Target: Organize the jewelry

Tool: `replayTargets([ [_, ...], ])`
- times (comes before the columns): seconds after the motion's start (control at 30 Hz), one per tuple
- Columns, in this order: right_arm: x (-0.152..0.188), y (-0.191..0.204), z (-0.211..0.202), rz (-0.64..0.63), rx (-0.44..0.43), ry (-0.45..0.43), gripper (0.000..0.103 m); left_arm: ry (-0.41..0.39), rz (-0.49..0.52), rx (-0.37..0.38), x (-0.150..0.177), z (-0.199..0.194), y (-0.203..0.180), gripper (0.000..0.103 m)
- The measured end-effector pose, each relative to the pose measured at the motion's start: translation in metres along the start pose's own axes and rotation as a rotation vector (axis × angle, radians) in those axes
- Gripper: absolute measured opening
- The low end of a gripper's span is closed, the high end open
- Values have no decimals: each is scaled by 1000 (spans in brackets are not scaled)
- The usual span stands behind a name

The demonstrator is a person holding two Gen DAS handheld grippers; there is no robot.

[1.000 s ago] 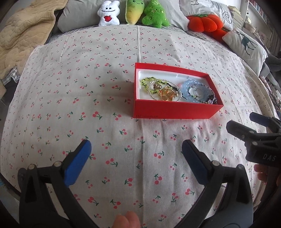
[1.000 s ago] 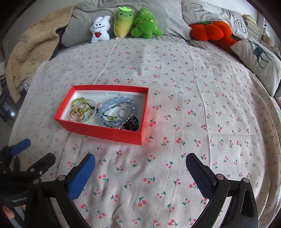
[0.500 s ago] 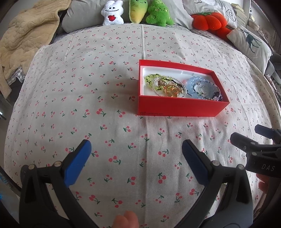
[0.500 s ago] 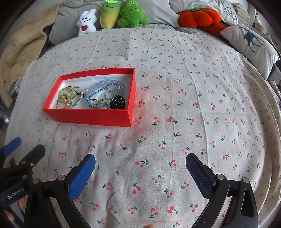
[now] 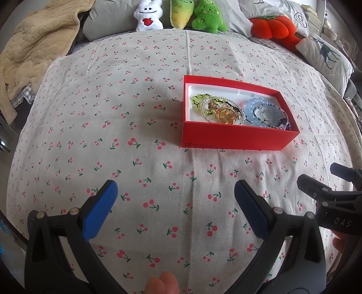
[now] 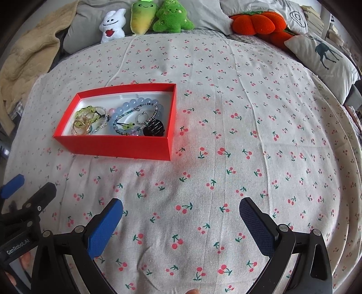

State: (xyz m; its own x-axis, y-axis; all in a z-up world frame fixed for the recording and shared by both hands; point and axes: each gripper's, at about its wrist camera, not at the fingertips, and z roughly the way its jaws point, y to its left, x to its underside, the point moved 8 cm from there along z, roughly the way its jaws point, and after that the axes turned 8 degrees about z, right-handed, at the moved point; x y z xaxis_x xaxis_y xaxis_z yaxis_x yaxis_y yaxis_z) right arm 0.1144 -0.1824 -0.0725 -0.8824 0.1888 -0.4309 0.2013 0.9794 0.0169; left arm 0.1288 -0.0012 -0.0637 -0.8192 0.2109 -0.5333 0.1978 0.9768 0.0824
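Note:
A shallow red box [image 5: 237, 138] [image 6: 117, 147] lies on the cherry-print bedspread. Inside it are green bead bracelets [image 5: 199, 101] [image 6: 87, 112], gold rings [image 5: 225, 115] [image 6: 81, 126], a pale blue bead bracelet [image 5: 253, 106] [image 6: 126, 108], a thin dark beaded strand and a black hair claw [image 6: 155, 130]. My left gripper [image 5: 175, 192] hovers open over the cloth, nearer than the box and to its left, holding nothing. My right gripper [image 6: 181, 211] is open too, near and to the right of the box, also holding nothing.
Plush toys [image 6: 144, 19] line the grey pillows at the head of the bed, with an orange pumpkin cushion [image 6: 255, 22] and a deer-print pillow [image 6: 325, 56] at right. A beige blanket [image 5: 34, 49] is heaped at the left edge. A person's fingertip [image 5: 161, 286] shows at the bottom.
Both grippers have shifted slightly, so the box sits a little differently in each view. Both stay open and empty. The box and jewelry have not moved.

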Motion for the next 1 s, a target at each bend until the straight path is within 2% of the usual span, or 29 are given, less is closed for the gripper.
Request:
replayTargets([
  [1.0, 2, 2, -1, -2, 5, -7, 103, 26, 6, -31, 5, 4, 1, 102],
])
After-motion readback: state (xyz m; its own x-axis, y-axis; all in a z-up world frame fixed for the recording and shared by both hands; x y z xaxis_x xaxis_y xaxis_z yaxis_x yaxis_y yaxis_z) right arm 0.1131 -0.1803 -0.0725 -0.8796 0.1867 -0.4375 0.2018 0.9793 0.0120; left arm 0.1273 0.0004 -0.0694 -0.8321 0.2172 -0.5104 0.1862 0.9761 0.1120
